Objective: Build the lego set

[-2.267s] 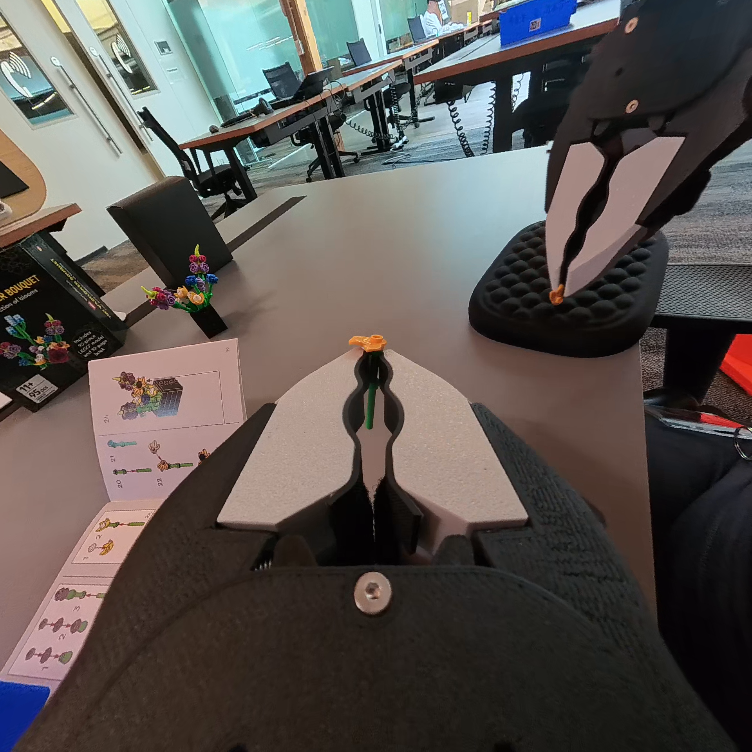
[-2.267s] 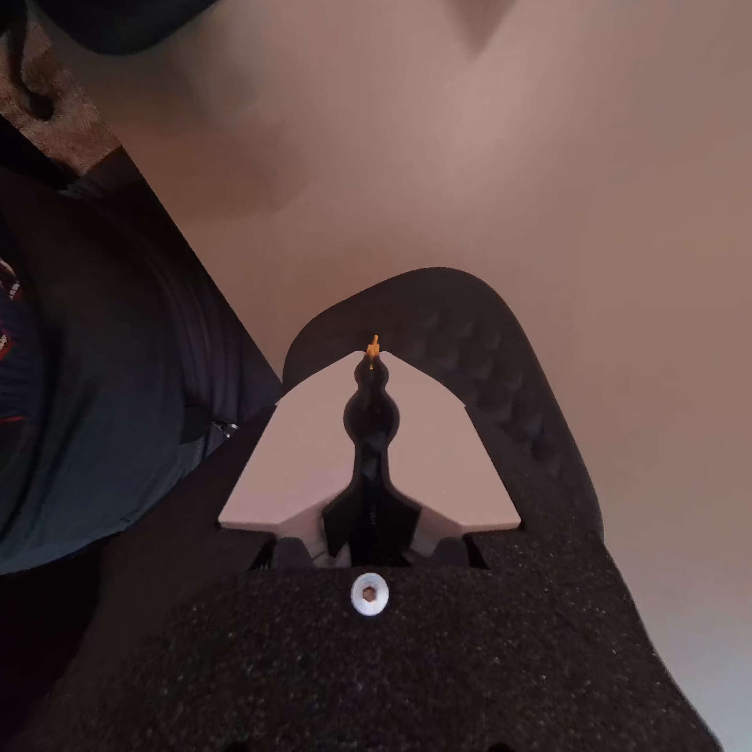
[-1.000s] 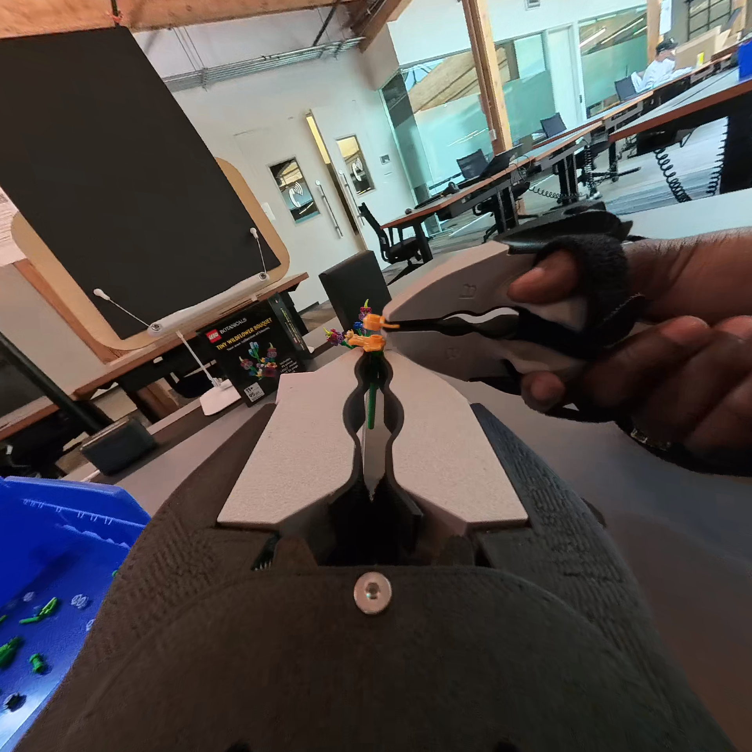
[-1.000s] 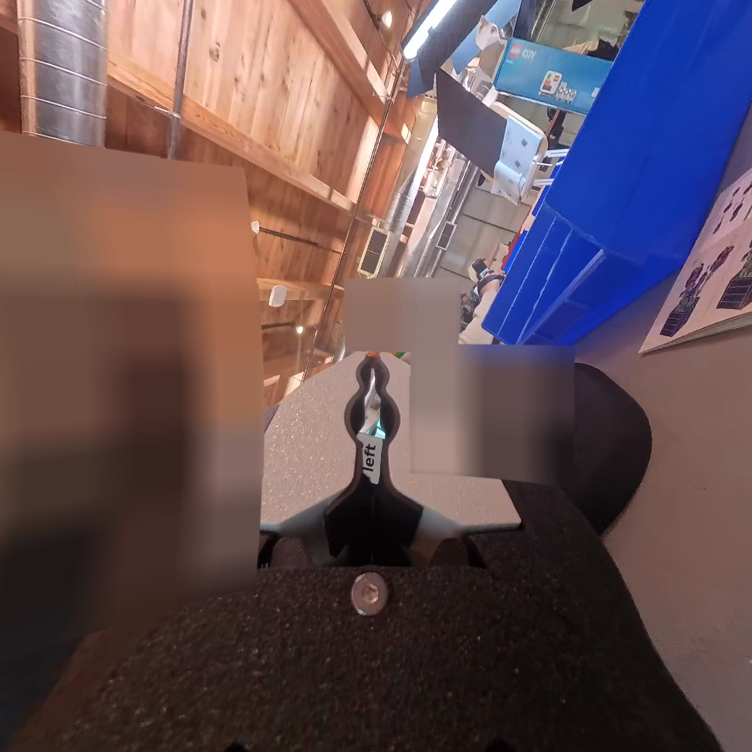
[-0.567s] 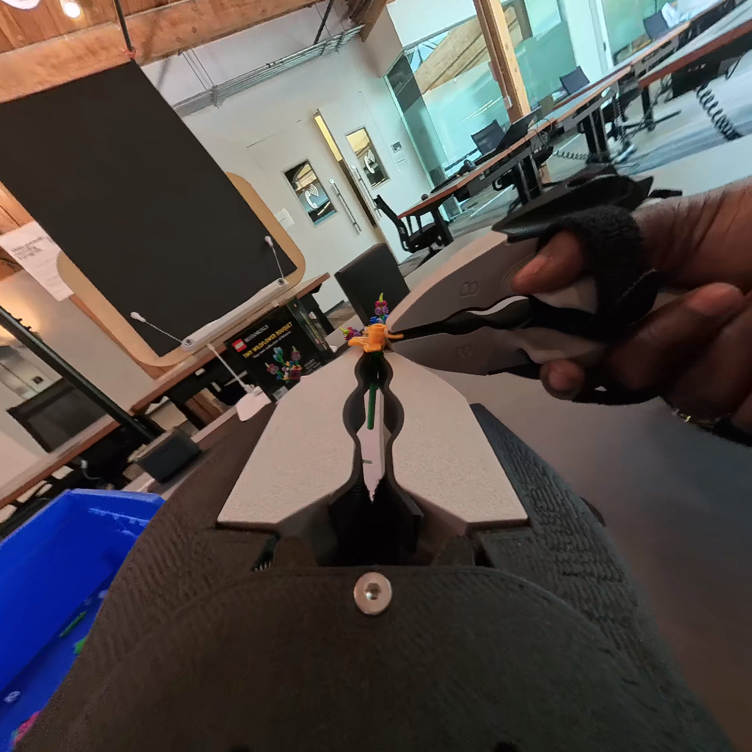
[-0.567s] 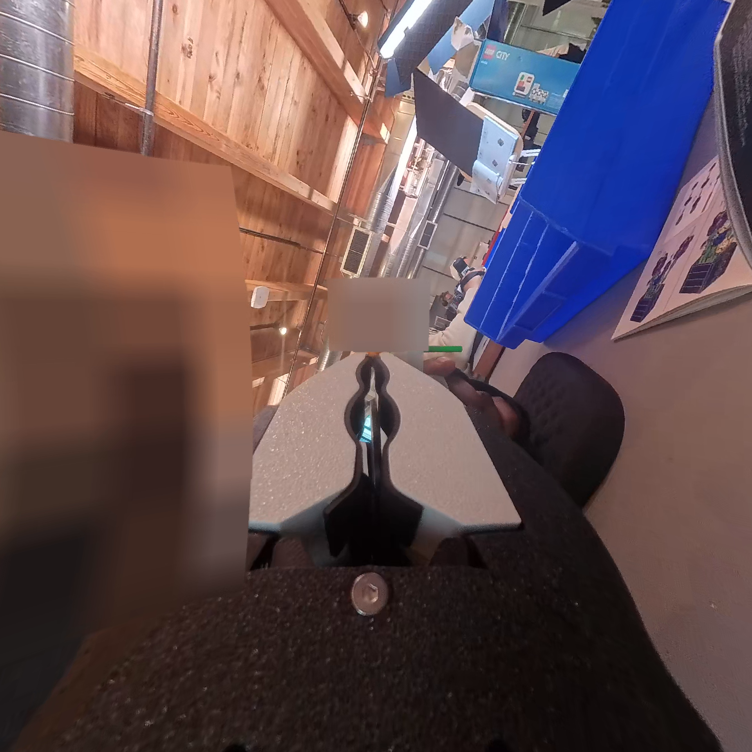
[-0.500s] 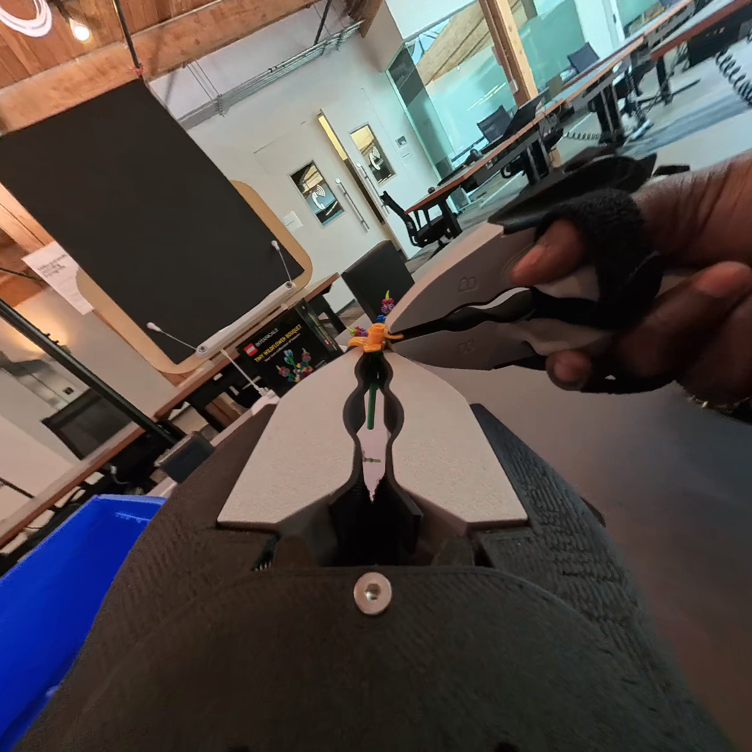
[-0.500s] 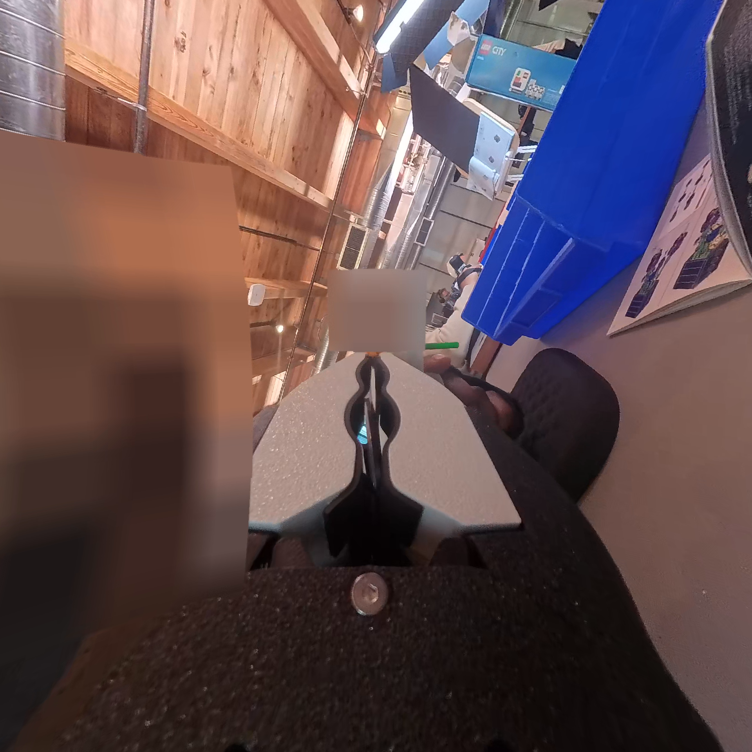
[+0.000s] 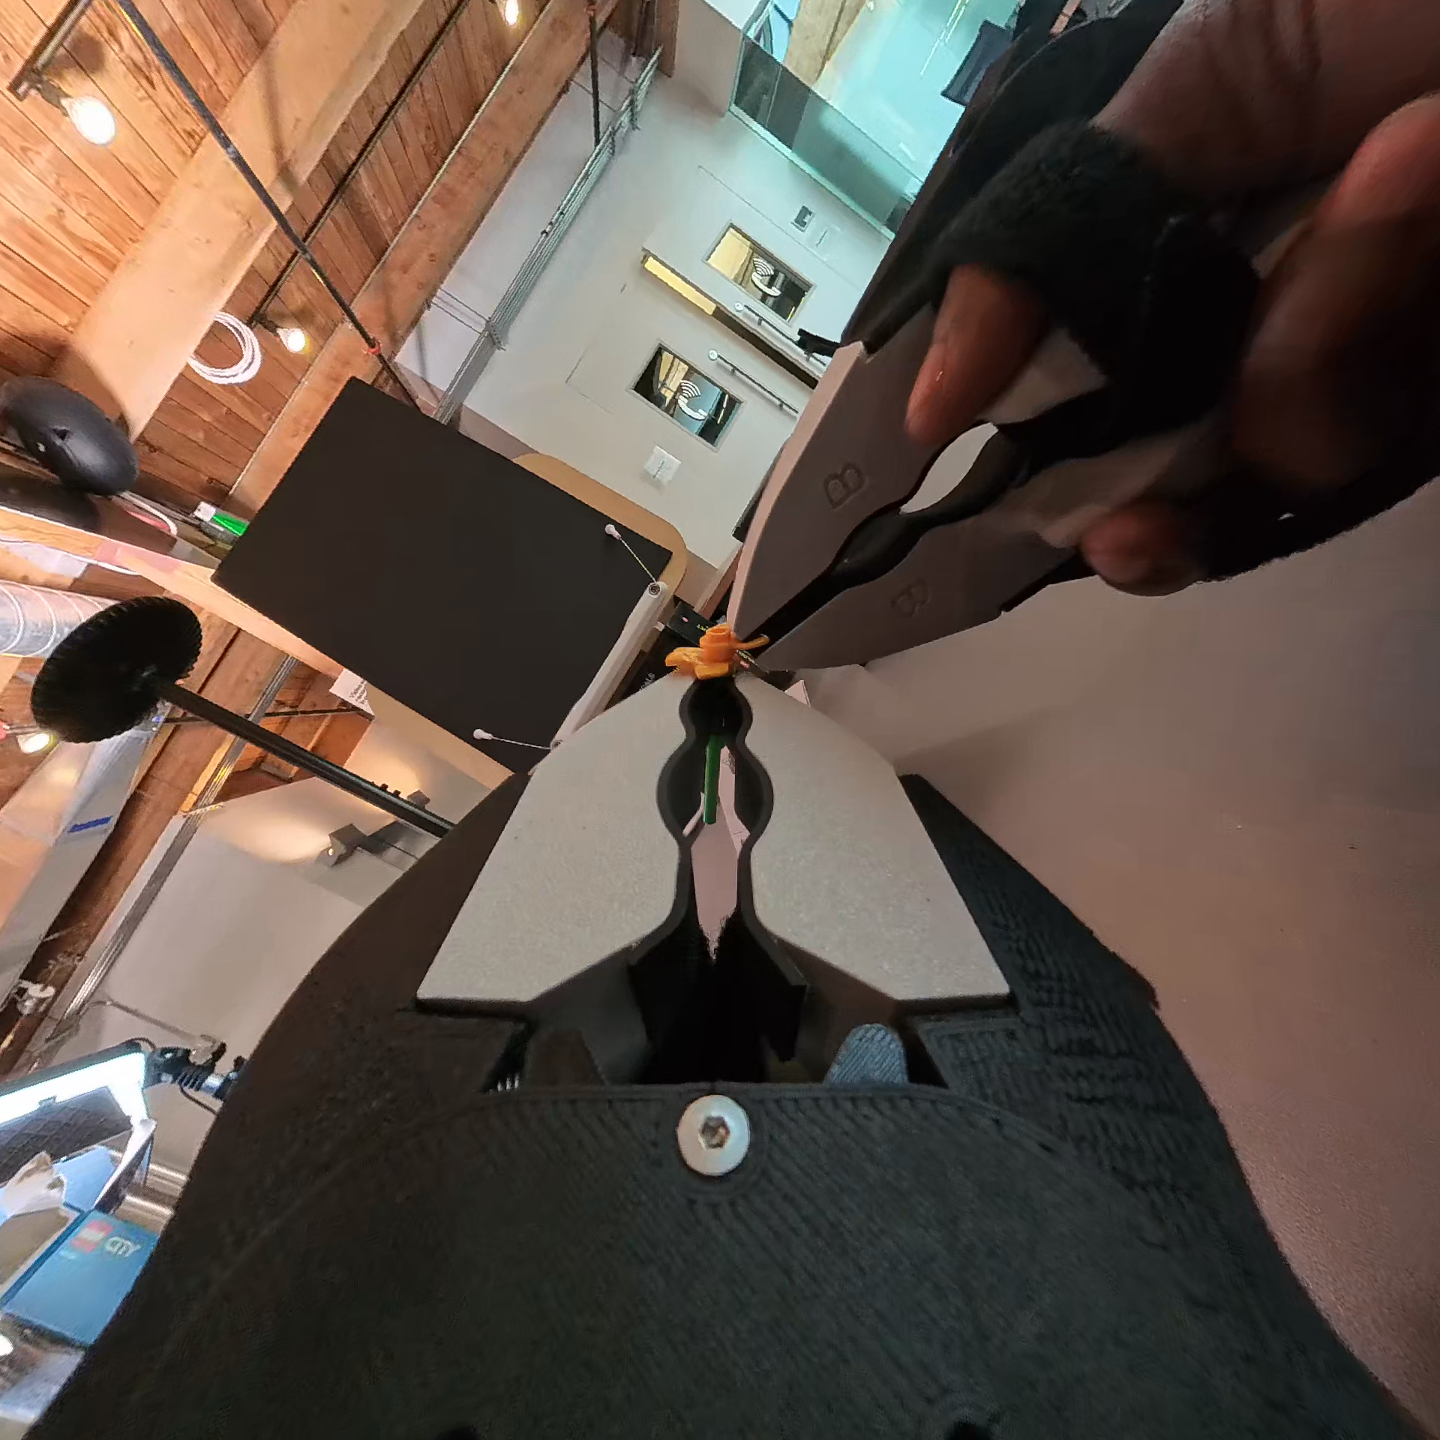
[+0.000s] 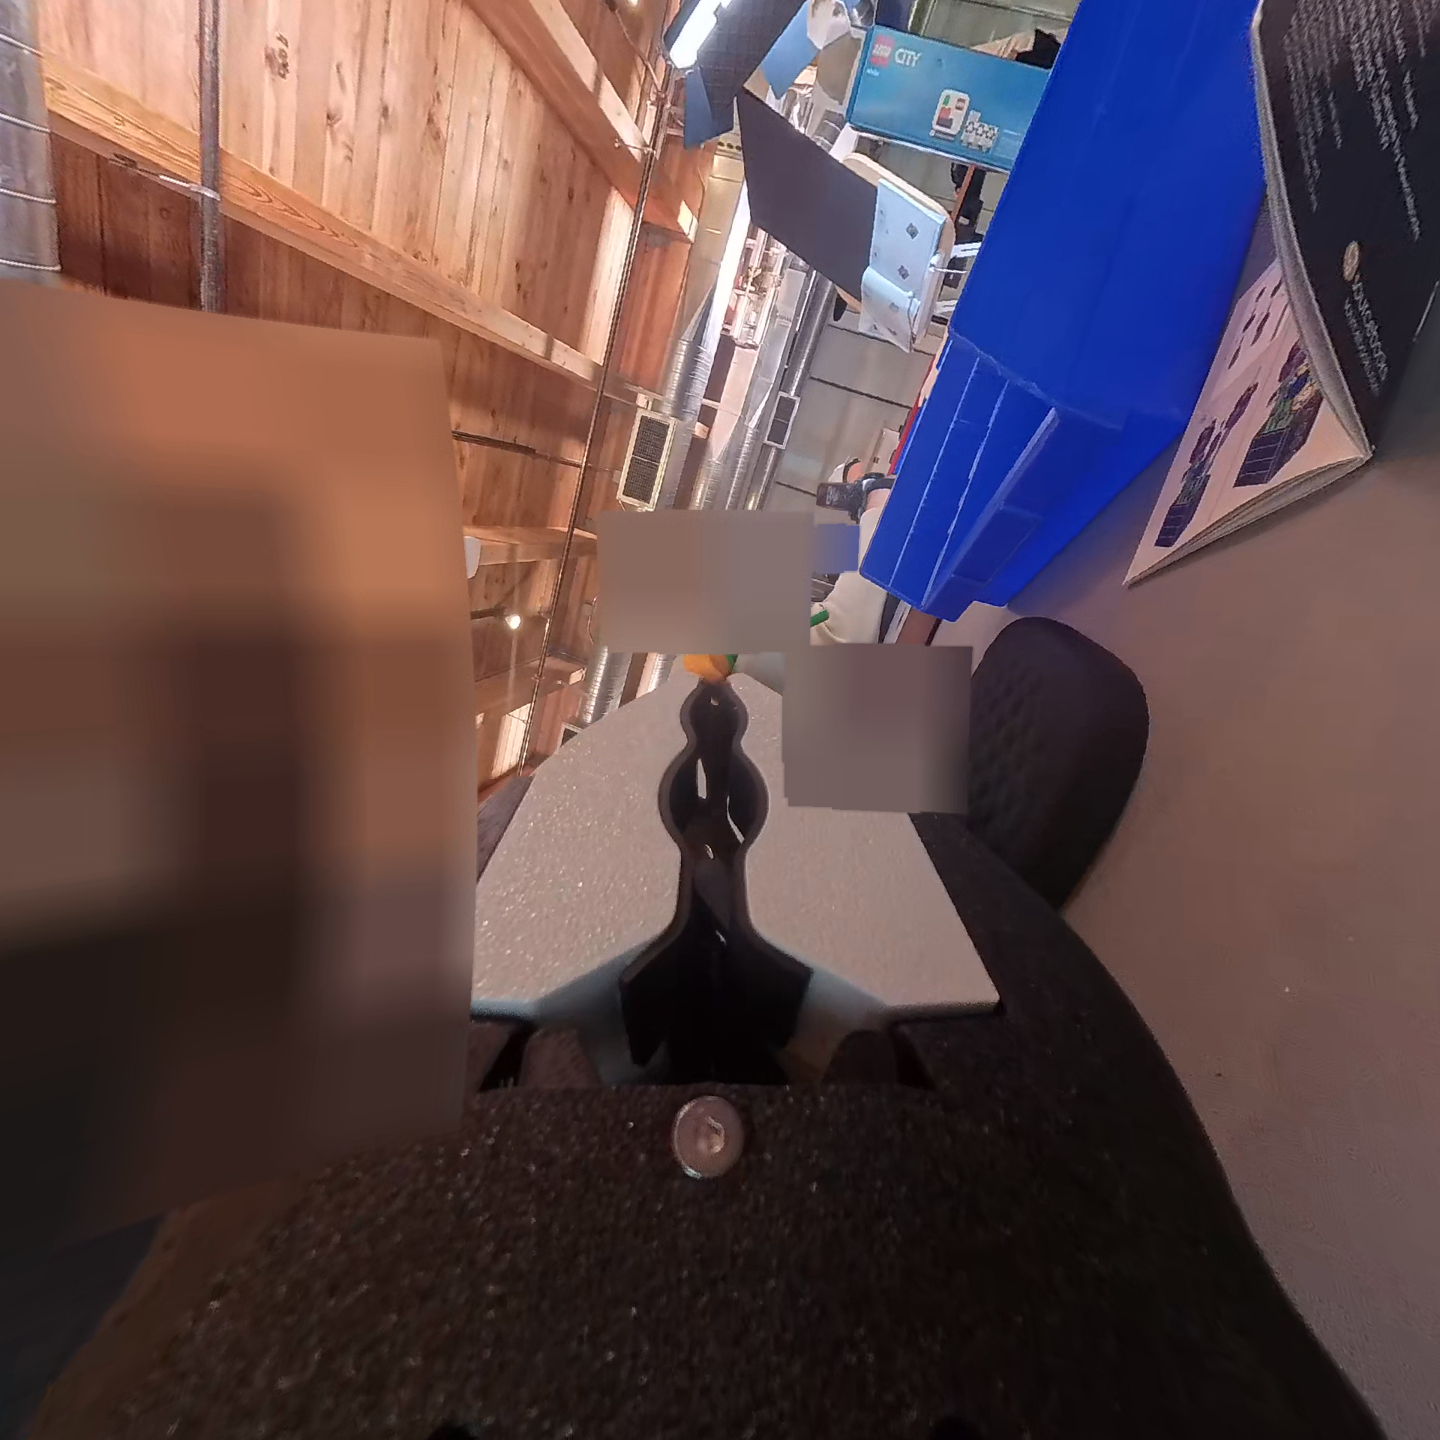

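we hold the left gripper (image 9: 713, 686) with its jaws closed on a green lego stem (image 9: 711, 781), whose orange flower (image 9: 704, 653) sits just past the tips, lifted off the grey tabletop (image 9: 1169, 779). our right gripper (image 9: 752, 651) comes in from the right, jaws pinched on a small orange piece (image 10: 705, 665) touching that flower. a blue bin (image 10: 1091, 312) and an instruction booklet (image 10: 1239, 460) rest beyond on the tabletop.
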A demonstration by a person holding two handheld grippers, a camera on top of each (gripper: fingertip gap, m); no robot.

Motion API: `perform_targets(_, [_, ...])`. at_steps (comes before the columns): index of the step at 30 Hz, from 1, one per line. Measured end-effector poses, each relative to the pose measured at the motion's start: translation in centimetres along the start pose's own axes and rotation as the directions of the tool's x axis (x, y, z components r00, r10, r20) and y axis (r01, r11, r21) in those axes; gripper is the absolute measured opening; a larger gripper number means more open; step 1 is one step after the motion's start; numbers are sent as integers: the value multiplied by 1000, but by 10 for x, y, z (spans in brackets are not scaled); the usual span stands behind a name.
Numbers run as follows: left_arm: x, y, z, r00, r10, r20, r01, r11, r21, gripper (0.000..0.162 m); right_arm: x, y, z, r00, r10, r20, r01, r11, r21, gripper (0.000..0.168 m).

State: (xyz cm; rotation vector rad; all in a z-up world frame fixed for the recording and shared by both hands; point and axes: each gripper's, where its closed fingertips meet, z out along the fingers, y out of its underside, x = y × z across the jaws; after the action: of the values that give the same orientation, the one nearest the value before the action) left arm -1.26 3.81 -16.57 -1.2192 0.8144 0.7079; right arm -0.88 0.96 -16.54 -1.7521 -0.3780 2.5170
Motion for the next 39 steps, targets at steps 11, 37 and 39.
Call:
perform_targets(11, [3, -1, -1, 999, 35, -9, -35, 999, 9, 2, 3, 1, -3, 1000, -4, -23, 4, 1000, 12, 3])
perform_targets(37, [-24, 4, -4, 493, -787, -371, 831, 552, -67, 3, -35, -22, 31, 250, -960, -130, 921, 277, -275, 12])
perform_targets(39, [-21, 2, -4, 570, -741, -353, 778, 626, -57, 3, -36, -21, 34, 171, -977, -123, 928, 202, -313, 3])
